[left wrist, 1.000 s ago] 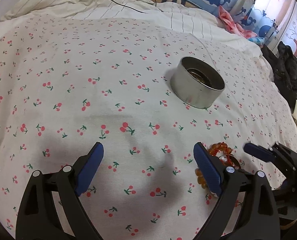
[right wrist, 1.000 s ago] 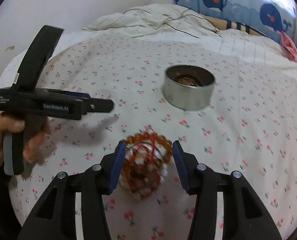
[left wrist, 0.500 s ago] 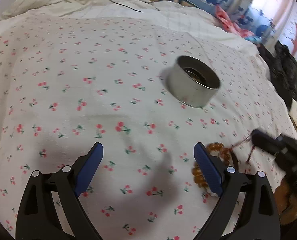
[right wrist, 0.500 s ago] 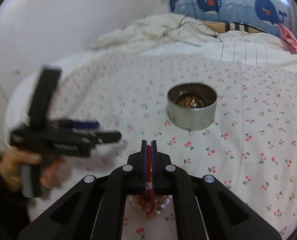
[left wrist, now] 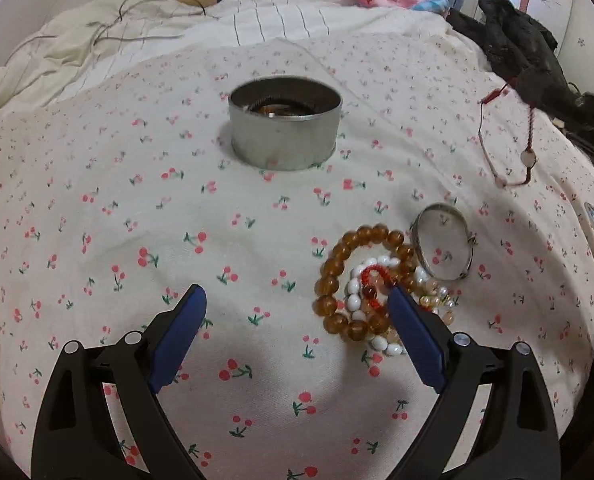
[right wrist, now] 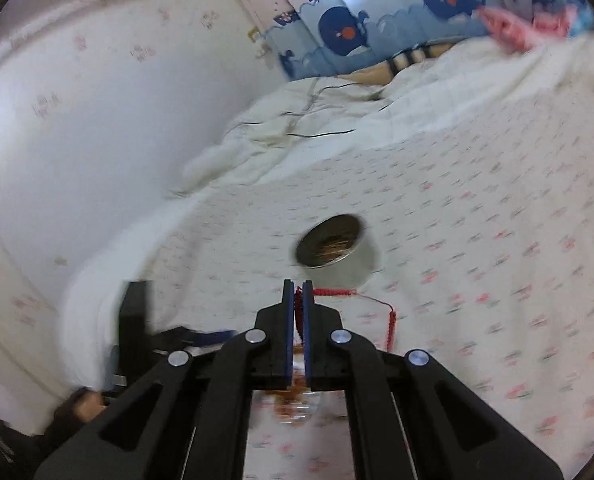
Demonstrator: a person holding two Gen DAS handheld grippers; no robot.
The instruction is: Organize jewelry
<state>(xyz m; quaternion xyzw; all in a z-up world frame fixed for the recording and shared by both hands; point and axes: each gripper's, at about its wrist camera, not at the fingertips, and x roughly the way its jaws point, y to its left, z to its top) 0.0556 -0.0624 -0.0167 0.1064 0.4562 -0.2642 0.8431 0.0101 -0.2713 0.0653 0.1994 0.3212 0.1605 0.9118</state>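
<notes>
Since the frame half a second ago your right claw point(right wrist: 299, 292) has risen well off the bed point(left wrist: 97, 208): the tin point(right wrist: 337, 254) now sits small below its tips, where before it stood level ahead. Your left claw point(left wrist: 293, 320) has swung right and forward, so the pile of bracelets point(left wrist: 373, 292) is now in full sight beside its right finger.

Right claw: pads pressed together on the red cord necklace point(right wrist: 361, 298). The cord runs out to the right of the tips, then drops. From the left wrist view the same necklace point(left wrist: 513, 148) hangs free in the air above the bed, pale beads at its lower loop. Judgement: you pinch the cord rather than a bead because the string is the only part thin enough to hold firmly, and the lift clears it from the pile.

Left claw: wide open, gripping nothing, low over the sheet. Its right finger overlaps the near edge of the pile: amber bead bracelet point(left wrist: 337, 280), white bead bracelet point(left wrist: 357, 292) and a short red strand lying tangled together, silver bangle point(left wrist: 443, 246) touching their far right side.

The tin stands upright on the bed, well beyond the pile; something brownish already lies inside. Judgement: it is the collecting place, and the necklace goes there next. The swinging loop could catch on the rim.
</notes>
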